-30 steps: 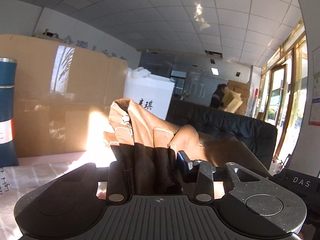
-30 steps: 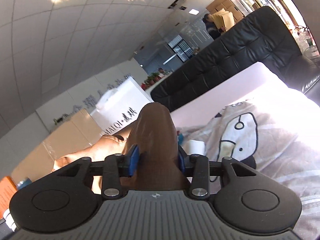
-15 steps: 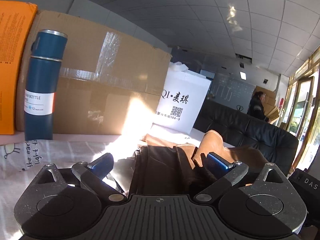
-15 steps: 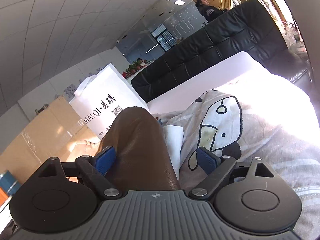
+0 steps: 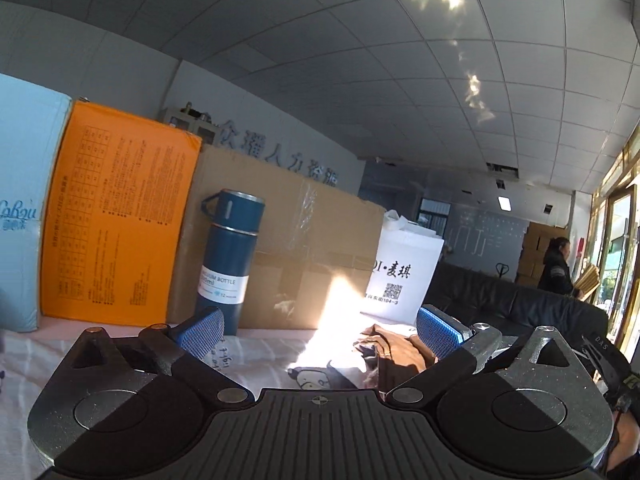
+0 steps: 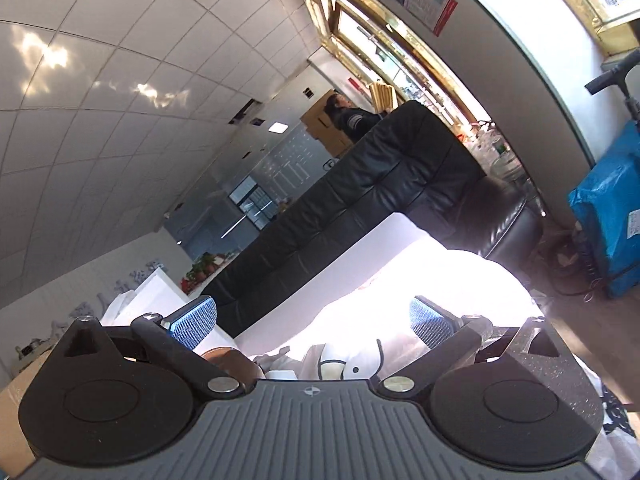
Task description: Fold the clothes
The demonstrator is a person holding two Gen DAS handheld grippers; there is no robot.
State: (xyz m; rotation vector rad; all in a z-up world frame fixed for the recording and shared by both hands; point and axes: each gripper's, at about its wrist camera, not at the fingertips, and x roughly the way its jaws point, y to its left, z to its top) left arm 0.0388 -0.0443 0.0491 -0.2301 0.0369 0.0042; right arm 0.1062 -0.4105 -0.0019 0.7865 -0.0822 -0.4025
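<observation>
Brown garment [image 5: 400, 356] lay bunched on the surface [image 5: 264, 356], its long axis unclear. Both the left hand-held gripper [image 5: 320, 330] and right hand-held gripper [image 6: 314, 320] were spread wide, empty, above it.

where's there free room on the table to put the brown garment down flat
Free: the white-covered strip between the blue vacuum bottle and the brown garment, before the cardboard box. Crowded: the cartoon-print fabric heaped beside the garment, toward the black sofa.

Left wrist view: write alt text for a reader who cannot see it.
The left gripper is open and empty above a table, with a crumpled brown garment lying just beyond its fingers. Behind stand a blue vacuum bottle, a cardboard box, an orange box and a white paper bag.
</observation>
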